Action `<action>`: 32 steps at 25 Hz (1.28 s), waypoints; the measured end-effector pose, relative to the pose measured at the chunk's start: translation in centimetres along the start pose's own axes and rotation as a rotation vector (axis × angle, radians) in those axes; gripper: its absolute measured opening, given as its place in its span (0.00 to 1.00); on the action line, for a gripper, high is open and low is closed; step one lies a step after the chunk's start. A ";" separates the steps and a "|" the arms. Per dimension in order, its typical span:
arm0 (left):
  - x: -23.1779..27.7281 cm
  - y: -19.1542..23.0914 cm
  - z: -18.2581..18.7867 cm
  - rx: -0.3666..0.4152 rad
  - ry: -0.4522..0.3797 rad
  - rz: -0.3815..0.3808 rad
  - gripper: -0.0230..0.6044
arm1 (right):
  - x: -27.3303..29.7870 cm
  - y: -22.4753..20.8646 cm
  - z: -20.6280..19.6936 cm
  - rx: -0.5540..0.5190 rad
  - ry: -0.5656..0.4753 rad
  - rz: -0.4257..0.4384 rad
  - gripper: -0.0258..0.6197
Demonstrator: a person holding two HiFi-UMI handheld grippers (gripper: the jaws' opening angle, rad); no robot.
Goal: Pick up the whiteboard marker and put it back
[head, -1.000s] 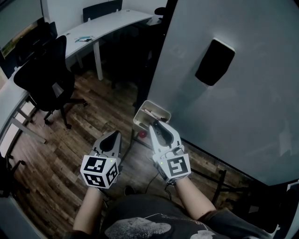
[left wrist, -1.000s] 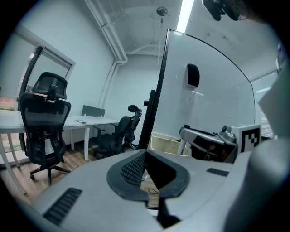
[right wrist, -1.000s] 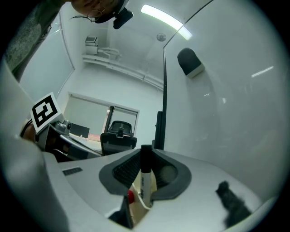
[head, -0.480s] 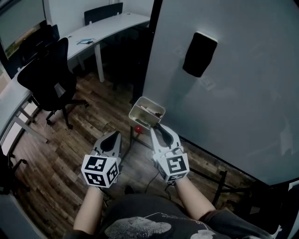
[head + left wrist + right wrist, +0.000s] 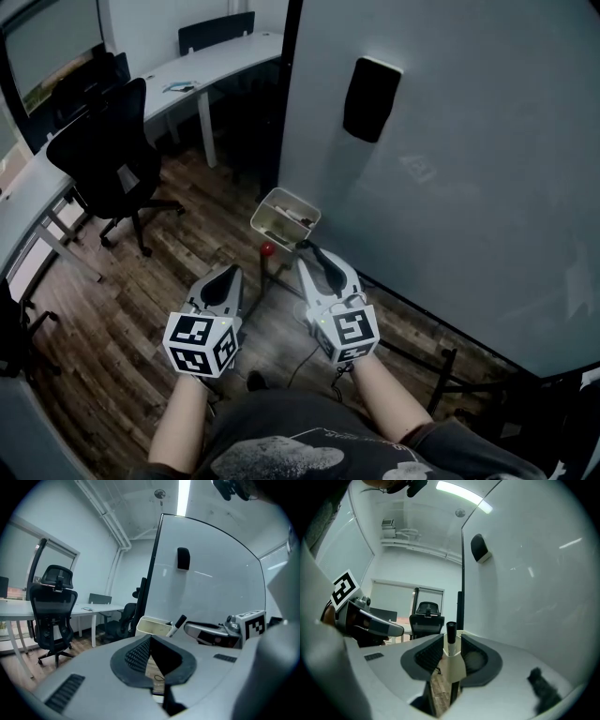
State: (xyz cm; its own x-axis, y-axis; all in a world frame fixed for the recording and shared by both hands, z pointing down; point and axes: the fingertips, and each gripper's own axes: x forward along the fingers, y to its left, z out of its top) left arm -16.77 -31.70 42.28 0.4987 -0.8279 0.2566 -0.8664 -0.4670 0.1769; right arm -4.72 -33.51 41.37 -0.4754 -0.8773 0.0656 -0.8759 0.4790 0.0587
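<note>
My right gripper (image 5: 316,255) is shut on the whiteboard marker (image 5: 303,246), a white barrel with a black cap. The marker (image 5: 451,634) stands upright between the right gripper's (image 5: 450,645) dark pads. The cap end points at the near edge of a small cream tray (image 5: 279,214) fixed at the whiteboard's (image 5: 450,187) lower left corner. The left gripper view shows the marker (image 5: 176,626) just right of the tray (image 5: 152,626). My left gripper (image 5: 228,272) hangs lower left over the wooden floor. Its jaws (image 5: 150,641) meet at the tips with nothing between them.
A black eraser (image 5: 371,98) sticks to the whiteboard above the tray. A small red knob (image 5: 267,249) sits just below the tray. A black office chair (image 5: 117,155) and a white curved desk (image 5: 216,58) stand to the left. A dark stand foot (image 5: 441,370) lies under the board.
The view has swung right, so the tray, eraser and board edge sit further up and left. The marker tip, earlier over the tray's rim, now sits just below it. The left gripper stays put.
</note>
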 end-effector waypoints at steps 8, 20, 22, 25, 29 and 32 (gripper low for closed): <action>-2.5 -4.5 -1.7 -0.008 -0.006 0.039 0.06 | -5.6 -1.1 0.0 0.033 -0.041 0.001 0.15; -8.4 -18.6 -6.0 -0.005 -0.025 0.102 0.06 | -21.9 -3.4 -2.2 0.063 -0.014 0.116 0.09; -9.8 -20.1 -6.7 -0.009 -0.026 0.123 0.06 | -23.8 -3.5 -2.5 0.067 -0.004 0.133 0.09; -11.8 -21.9 -8.0 -0.029 -0.016 0.152 0.06 | -26.2 -3.3 -3.6 0.079 0.015 0.156 0.09; -14.1 -24.0 -9.3 -0.041 -0.003 0.182 0.06 | -28.2 -2.6 -4.5 0.093 0.029 0.189 0.08; -15.3 -24.6 -9.8 -0.048 -0.004 0.195 0.06 | -28.6 -2.1 -4.5 0.097 0.029 0.193 0.08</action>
State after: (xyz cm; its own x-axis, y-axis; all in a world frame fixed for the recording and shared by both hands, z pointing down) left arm -2.83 -4.52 43.31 0.3211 -0.9025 0.2871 -0.9443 -0.2823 0.1688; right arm 11.13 -9.27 43.88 -0.6337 -0.7677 0.0953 -0.7733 0.6317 -0.0538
